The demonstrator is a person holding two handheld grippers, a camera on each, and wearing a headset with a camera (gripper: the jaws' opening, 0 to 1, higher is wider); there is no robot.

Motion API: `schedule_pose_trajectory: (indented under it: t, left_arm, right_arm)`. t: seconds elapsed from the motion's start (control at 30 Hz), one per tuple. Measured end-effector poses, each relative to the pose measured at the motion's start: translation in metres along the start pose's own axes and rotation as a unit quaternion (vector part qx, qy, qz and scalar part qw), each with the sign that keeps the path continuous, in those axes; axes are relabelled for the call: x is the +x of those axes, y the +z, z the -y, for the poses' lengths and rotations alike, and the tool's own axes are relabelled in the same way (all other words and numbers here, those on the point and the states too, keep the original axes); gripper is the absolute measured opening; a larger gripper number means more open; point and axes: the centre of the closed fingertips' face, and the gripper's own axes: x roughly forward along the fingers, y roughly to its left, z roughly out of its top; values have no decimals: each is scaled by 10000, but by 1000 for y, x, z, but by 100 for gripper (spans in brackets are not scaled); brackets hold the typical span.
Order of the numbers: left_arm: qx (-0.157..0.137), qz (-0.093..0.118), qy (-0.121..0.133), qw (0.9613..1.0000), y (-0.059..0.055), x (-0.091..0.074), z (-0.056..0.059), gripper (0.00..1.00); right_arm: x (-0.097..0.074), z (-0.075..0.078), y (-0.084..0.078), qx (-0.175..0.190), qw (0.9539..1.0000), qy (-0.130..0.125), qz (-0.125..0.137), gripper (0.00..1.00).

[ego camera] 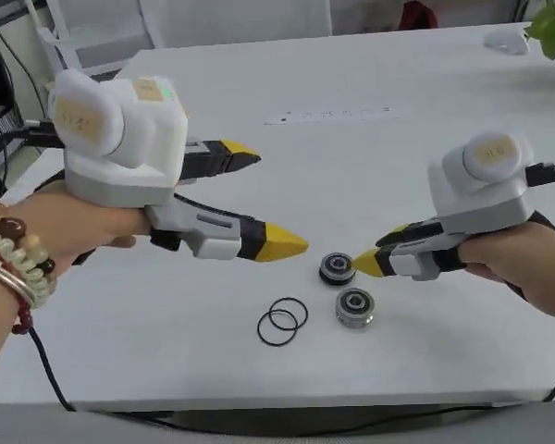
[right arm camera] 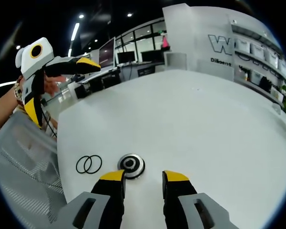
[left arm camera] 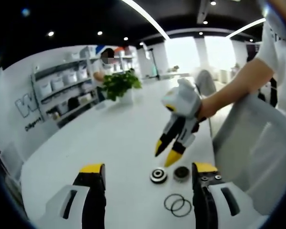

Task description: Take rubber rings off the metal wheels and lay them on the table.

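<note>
— White desk [ego camera: 398, 166] in an open office. Any containers?

— One pot [left arm camera: 127, 98] at the far corner, at 1 o'clock in the head view, with a leafy green plant [left arm camera: 118, 84] in it. Shelves [left arm camera: 62, 95] behind it carry white bins [left arm camera: 46, 88]; what they hold I cannot tell.

— Count the task pieces.

— Two metal wheels [ego camera: 354, 307] stand close together near the front edge, the farther wheel [ego camera: 337, 267] at 11 o'clock of the nearer one. Two rubber rings [ego camera: 282, 321] lie flat on the desk, overlapping, at 9 o'clock of the nearer wheel.

— And the tools?

— The left hand-held gripper [ego camera: 283, 202] hangs above the desk at 9 o'clock, jaws spread wide with nothing between them. The right hand-held gripper [right arm camera: 144, 175] comes in from 3 o'clock, jaws a narrow gap apart and empty, one yellow tip just beside the farther wheel.
</note>
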Motion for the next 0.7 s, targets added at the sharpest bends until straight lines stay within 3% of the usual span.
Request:
schedule_pose_trajectory:
  t: [0.27, 0.5, 0.7]
  left_arm:
    - [66, -180, -258, 9995, -16, 40, 8, 68]
    - [57, -391, -372, 9985, -31, 60, 11, 58]
    - [-109, -299, -205, 9993, -36, 75, 6, 47]
  right_arm:
    - [5, -6, -7, -127, 9997, 115, -154, 25]
    - [7, -8, -12, -267, 9992, 142, -263, 22]
    - [8, -7, -12, -336, 9990, 157, -244, 21]
